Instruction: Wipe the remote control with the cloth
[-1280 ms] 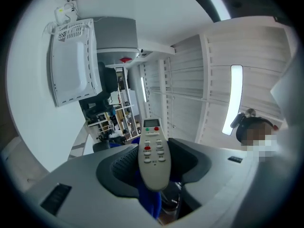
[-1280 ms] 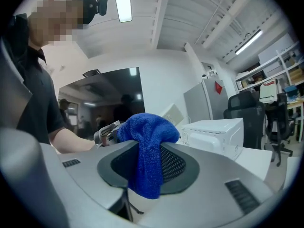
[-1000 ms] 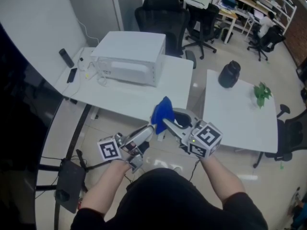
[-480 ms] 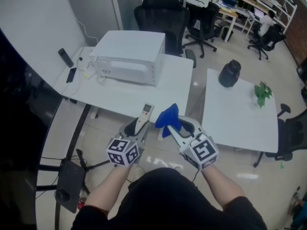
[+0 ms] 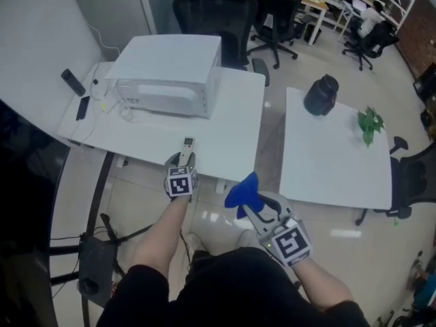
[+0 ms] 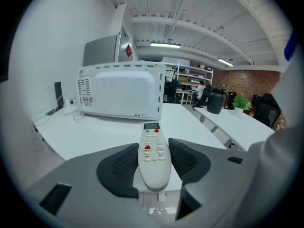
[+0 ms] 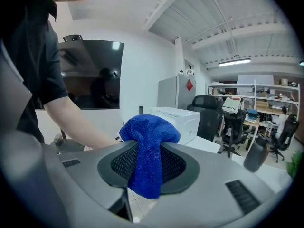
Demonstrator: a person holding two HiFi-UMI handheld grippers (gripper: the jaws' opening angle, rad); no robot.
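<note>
The left gripper is clamping the remote control between part-open jaws, over the near edge of the white table, where a white appliance is sitting farther back. The right gripper is pinching the blue cloth nearby, off the table.

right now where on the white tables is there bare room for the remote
Left table: bare between microwave and near edge. Right table: bare in front of black jar and plant. Crowded: cables left of microwave.

Fuzzy blue cloth, smooth off-white plastic remote control, left tongs matt grey, pads dimpled black, bench smooth white
</note>
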